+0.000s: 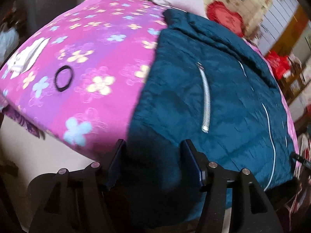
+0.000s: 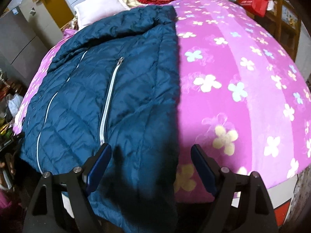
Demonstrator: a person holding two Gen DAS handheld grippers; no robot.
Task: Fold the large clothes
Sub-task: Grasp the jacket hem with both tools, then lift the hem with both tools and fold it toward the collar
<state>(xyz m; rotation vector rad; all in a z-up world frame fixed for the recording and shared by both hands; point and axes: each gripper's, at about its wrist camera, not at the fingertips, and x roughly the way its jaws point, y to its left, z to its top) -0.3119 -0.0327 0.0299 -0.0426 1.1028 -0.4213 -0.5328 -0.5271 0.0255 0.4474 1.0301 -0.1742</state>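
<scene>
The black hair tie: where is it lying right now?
In the left wrist view, the black hair tie lies flat on the pink flowered bedspread, left of the teal quilted jacket and right of a white object.

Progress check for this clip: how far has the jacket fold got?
Done: the teal quilted jacket lies on the pink floral bedspread, apparently already folded lengthwise into a narrow strip. In hand: nothing; left gripper and right gripper hover open over its near hem. Left: gripping the hem and folding it up.
</scene>
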